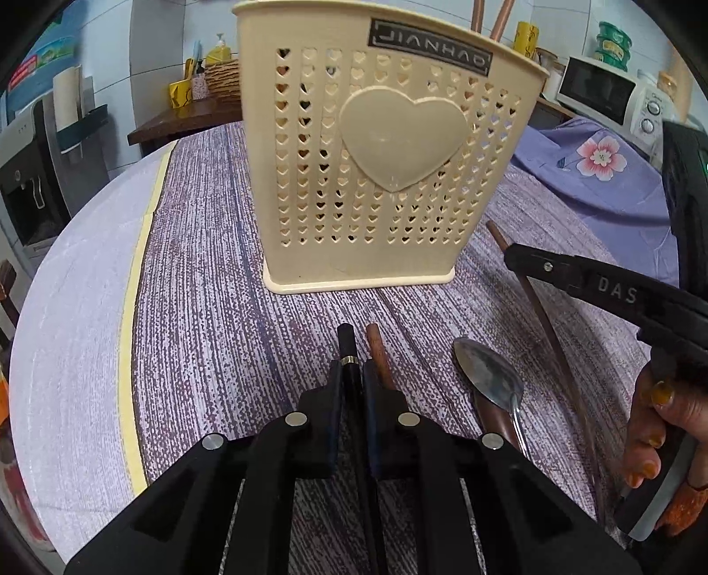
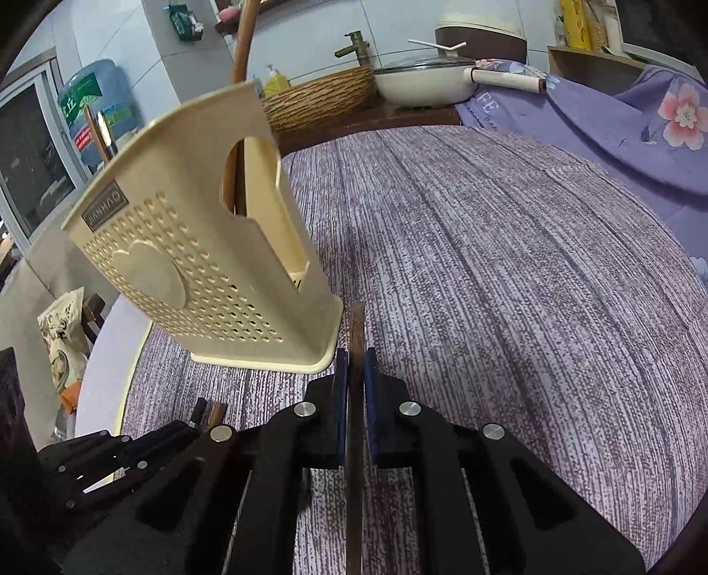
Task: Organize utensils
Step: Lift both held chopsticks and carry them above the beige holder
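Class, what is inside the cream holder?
Brown sticks rise above the holder rim, probably chopsticks. One shows through its side opening in the right view. Their lower ends are hidden by its walls.

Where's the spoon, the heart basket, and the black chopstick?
spoon [image 1: 489, 376]: left wrist view, on its bowl.
heart basket [image 1: 402, 137]: left wrist view, on the heart.
black chopstick [image 1: 346, 345]: left wrist view, near its tip.

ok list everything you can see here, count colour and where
utensil holder: 1, cream, upright on the table, brown sticks inside
black chopstick: 1, in left gripper
brown chopstick: 1, in right gripper
brown chopstick on cloth: 1, beside the black one
spoon: 1, metal, lying right of it
tablecloth: 1, purple-grey
microwave: 1, white, behind
left gripper: black, shut
right gripper: black, shut
hand: 1, on the right gripper's handle
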The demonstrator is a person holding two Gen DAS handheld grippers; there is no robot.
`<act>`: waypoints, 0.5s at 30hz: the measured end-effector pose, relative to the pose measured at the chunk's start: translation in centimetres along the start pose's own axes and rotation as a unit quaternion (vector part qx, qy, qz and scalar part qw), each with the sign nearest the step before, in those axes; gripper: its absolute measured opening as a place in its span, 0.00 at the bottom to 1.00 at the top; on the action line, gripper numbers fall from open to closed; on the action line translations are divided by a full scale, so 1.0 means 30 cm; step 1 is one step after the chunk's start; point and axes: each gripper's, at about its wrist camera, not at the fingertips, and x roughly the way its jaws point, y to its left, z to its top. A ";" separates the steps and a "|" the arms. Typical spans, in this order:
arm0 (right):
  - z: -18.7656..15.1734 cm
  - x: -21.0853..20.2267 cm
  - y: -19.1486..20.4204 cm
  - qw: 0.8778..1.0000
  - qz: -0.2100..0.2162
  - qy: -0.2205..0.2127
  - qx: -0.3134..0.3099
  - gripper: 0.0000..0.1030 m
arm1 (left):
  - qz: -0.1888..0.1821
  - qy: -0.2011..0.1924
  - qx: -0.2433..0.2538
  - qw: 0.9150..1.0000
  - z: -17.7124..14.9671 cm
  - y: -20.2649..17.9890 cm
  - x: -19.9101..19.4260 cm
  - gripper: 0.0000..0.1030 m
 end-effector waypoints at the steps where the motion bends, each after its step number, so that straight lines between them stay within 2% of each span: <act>1: 0.000 -0.010 -0.009 1.000 0.006 -0.003 0.004 0.08 | -0.004 -0.003 -0.005 1.000 0.003 0.006 -0.008 0.09; 7: 0.027 -0.127 -0.030 0.998 0.049 -0.042 0.014 0.08 | -0.025 -0.043 -0.021 0.999 0.033 0.022 -0.112 0.09; 15: 0.079 -0.326 0.029 0.989 0.109 -0.098 -0.010 0.08 | -0.049 -0.099 -0.026 0.994 0.082 0.014 -0.269 0.08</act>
